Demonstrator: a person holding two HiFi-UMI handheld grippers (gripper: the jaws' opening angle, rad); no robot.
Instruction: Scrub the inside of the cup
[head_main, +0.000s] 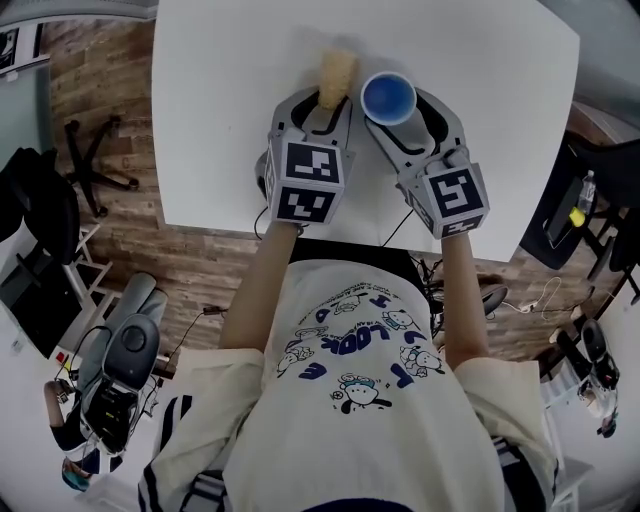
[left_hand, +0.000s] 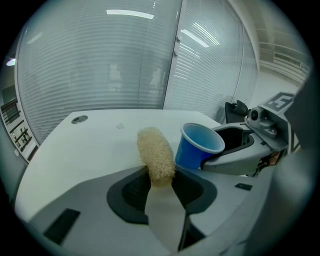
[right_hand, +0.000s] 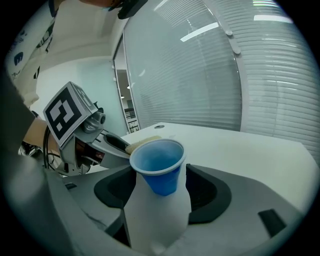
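Shirt (head_main: 380, 400), blue cup (head_main: 388, 97), white table (head_main: 230, 120), wood floor (head_main: 110, 70)

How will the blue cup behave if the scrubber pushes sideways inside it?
The blue cup looks thin-walled and empty, so it is probably very light and may dent under a hard squeeze. It is narrower at the base than at the rim, so a sideways push from the loofah scrubber could tip it. Its smooth wall may slip.
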